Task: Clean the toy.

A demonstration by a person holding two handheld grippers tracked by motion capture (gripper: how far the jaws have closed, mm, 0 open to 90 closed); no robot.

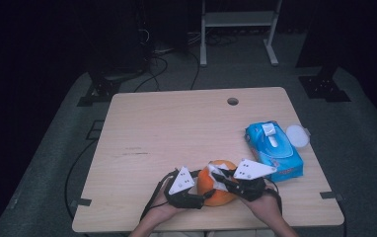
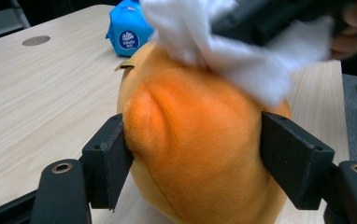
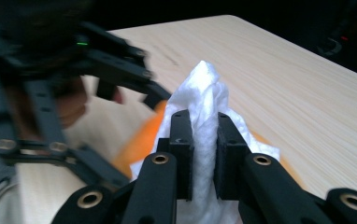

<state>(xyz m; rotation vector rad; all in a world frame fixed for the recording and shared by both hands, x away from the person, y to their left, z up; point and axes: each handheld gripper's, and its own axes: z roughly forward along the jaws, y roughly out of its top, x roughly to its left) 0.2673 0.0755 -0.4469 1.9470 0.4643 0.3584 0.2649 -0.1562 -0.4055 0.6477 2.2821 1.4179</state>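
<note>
The left hand-held gripper is squeezing the soft orange plush toy by its sides; the right hand-held gripper is pinching a light tissue.

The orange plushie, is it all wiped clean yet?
Not yet. Done: a white tissue is out of the blue pack. In hand: the left gripper clamps the orange plushie while the right gripper presses the tissue on top. Its sides look unwiped.

The table holds one orange plush toy, one white tissue, one blue tissue pack, one white round lid; two grippers work there.
</note>
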